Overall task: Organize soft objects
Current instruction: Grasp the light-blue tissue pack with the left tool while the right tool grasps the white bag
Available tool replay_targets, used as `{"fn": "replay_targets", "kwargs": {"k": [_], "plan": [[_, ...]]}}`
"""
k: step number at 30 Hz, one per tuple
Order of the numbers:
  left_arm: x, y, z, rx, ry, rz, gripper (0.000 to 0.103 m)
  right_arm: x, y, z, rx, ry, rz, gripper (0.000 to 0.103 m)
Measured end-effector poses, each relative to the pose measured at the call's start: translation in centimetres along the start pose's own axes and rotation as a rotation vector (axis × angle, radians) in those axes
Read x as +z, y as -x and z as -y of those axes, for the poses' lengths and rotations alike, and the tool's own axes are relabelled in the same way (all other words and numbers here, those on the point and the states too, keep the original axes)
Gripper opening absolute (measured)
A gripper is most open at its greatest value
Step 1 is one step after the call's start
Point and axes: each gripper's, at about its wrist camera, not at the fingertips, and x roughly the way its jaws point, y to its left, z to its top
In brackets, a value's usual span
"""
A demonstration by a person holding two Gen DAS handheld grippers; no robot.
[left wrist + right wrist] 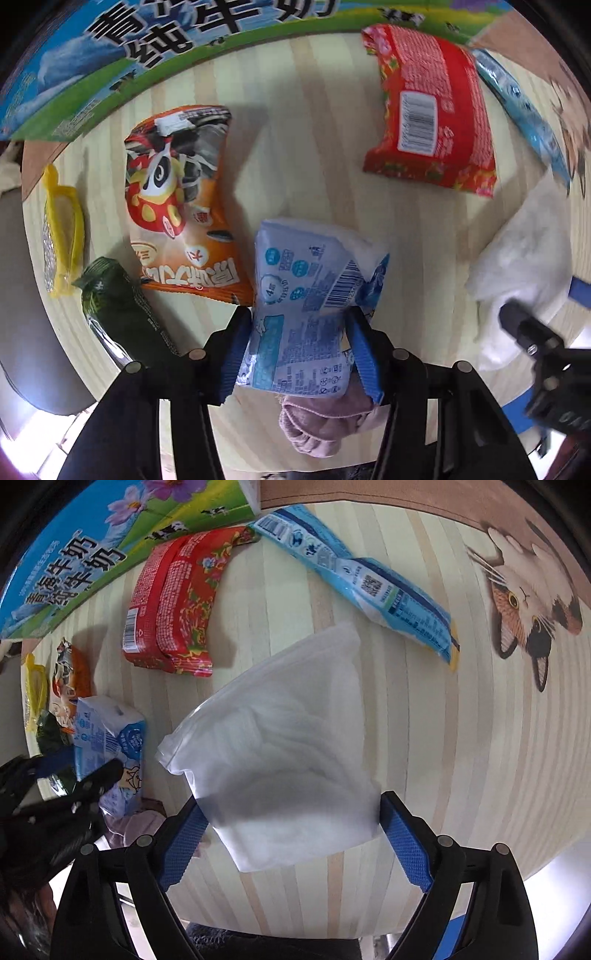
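Observation:
My left gripper [299, 328] is shut on a pale blue tissue pack [306, 295], held just above the striped table [303, 122]; a pink cloth [321, 421] lies under it. My right gripper [291, 823] is shut on a soft white plastic bag [280, 746], lifted over the table. The white bag [524, 266] and right gripper also show in the left wrist view at the right. The tissue pack [107, 738] and left gripper [85, 775] show in the right wrist view at the left.
On the table lie a red packet [428, 110], an orange snack bag [177, 199], a dark green packet [122, 306], a yellow packet [62, 229] and a light blue packet [362, 579]. A milk carton box [110, 62] stands at the back. A cat picture [532, 602] is at right.

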Motion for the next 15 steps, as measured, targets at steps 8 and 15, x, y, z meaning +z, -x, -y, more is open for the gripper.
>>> {"fn": "replay_targets", "kwargs": {"k": [8, 15], "plan": [[-1.3, 1.6, -0.8, -0.02, 0.08, 0.03, 0.031, -1.6, -0.8, -1.8, -0.016, 0.009, 0.009, 0.079], [-4.0, 6.2, -2.4, -0.053, 0.158, 0.107, 0.012, -2.1, 1.8, 0.7, 0.106, -0.058, 0.029, 0.073]]}}
